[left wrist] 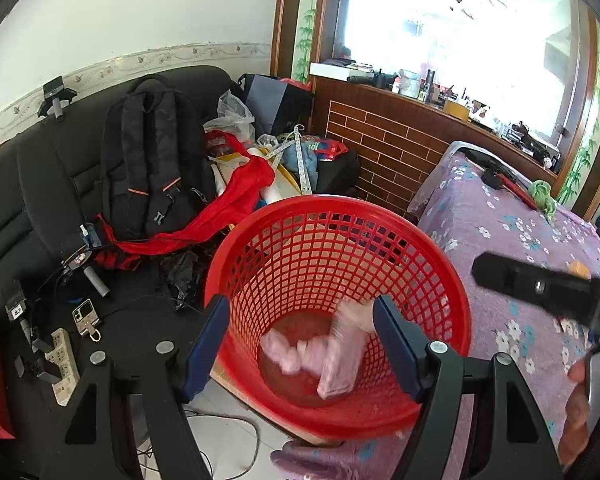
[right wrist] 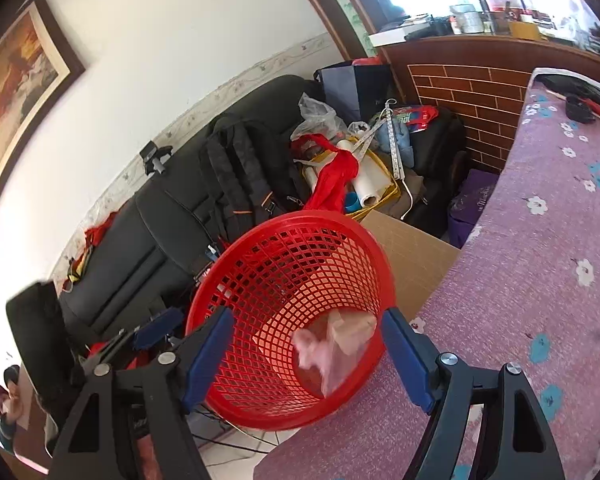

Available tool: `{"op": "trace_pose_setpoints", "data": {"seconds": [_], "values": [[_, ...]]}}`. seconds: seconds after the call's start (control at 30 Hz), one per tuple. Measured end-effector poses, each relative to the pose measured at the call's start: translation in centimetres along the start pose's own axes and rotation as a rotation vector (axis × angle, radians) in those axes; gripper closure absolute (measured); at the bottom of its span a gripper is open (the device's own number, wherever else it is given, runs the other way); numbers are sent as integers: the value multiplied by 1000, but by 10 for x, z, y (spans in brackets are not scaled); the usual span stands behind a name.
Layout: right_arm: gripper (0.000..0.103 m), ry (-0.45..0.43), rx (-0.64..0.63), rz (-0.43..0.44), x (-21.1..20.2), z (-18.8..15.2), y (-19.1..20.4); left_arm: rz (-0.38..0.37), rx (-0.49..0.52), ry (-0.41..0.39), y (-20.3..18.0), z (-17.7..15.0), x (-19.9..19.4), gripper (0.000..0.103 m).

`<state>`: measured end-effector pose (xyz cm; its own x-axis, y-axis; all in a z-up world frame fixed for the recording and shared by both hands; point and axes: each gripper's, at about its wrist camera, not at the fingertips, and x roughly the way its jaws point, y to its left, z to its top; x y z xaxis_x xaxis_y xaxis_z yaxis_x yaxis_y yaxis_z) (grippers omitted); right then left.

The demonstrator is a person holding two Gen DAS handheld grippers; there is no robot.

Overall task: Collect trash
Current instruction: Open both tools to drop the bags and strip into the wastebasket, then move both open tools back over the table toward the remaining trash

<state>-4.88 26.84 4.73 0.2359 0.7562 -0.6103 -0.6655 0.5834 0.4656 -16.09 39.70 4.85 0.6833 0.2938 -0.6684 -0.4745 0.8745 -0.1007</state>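
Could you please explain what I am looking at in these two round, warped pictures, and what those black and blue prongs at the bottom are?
There is no robot here: a person holds a two-finger gripper in each hand, and each carries a wide-angle camera looking along its fingers. One picture comes from the left gripper, the other from the right gripper. The blue-padded prongs are their fingers; both pairs stand open and hold nothing. Both point at a red mesh basket beside a table with a purple flowered cloth. Pink crumpled trash lies in the basket, and a blurred pink piece shows inside it in the right view. Behind is a black sofa piled with a backpack and clutter.
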Motion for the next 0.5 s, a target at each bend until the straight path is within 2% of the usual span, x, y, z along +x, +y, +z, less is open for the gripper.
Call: {"op": "trace_pose_setpoints", "data": {"seconds": [0.33,0.5], "values": [[22,-127,39,-29,-72,-9,-17,15,24,-40,-21,-19,-34,27],[15,-179,52,-78,-112,-23,-33,7,55,-45,-45,-30,-45,25]]}}
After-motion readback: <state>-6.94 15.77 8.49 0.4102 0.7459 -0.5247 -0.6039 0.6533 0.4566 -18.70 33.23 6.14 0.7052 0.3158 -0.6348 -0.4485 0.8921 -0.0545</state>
